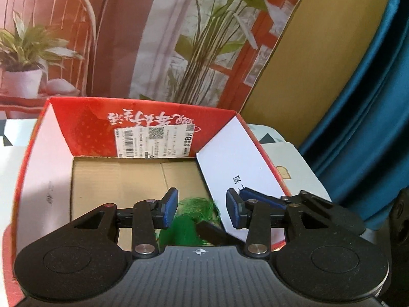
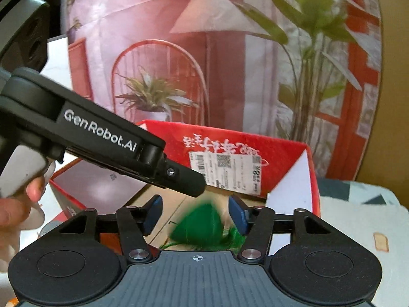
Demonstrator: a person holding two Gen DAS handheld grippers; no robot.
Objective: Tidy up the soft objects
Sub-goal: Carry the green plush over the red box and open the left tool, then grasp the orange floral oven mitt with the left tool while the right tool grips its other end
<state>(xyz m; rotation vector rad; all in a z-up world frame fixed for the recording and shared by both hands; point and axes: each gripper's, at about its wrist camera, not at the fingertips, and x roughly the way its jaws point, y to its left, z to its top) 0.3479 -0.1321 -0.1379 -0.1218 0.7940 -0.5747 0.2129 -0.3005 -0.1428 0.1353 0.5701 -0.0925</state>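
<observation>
A green fluffy soft thing (image 1: pixel 188 229) lies low over the brown cardboard floor of an open red box (image 1: pixel 84 117). My left gripper (image 1: pixel 202 208) hovers over the box's near end, jaws apart, with the green thing just below and between its blue pads, which do not press on it. In the right wrist view the green thing (image 2: pixel 202 225) is blurred, in the gap of my right gripper (image 2: pixel 195 212), whose jaws are wide apart. The left gripper's black finger (image 2: pixel 184 181) reaches in from the left above it, above the red box (image 2: pixel 286 148).
The box's white right flap (image 1: pixel 235 158) leans inward. The box stands on a table with a white patterned cloth (image 2: pixel 358 220). Behind it stands a printed backdrop (image 1: pixel 153 38) of plants; a blue curtain (image 1: pixel 358 102) hangs at right. A person's hand (image 2: pixel 15 204) holds the left gripper's handle.
</observation>
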